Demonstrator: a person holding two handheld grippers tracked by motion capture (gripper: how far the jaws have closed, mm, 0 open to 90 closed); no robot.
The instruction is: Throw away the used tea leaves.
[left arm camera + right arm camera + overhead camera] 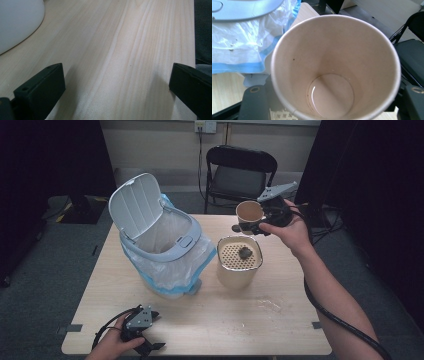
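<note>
A brown paper cup [249, 215] is held above the table at the back right, with my right gripper [259, 226] shut on it. In the right gripper view the cup [334, 65] opens toward the camera and looks empty, between the two black fingers [253, 101]. Just below stands a cream canister [239, 262] with a perforated top that carries a small dark lump [245, 252]. A white lidded bin [160, 232] with a clear bag, lid up, stands at the left. My left gripper [152, 330] rests open on the table's front left; its fingers [42, 87] stand wide apart over bare wood.
A black folding chair [240, 172] stands behind the table. The bin bag [242, 42] lies close to the left of the cup. Bare light wood of the table [240, 315] stretches across the front middle and right. Dark curtains flank both sides.
</note>
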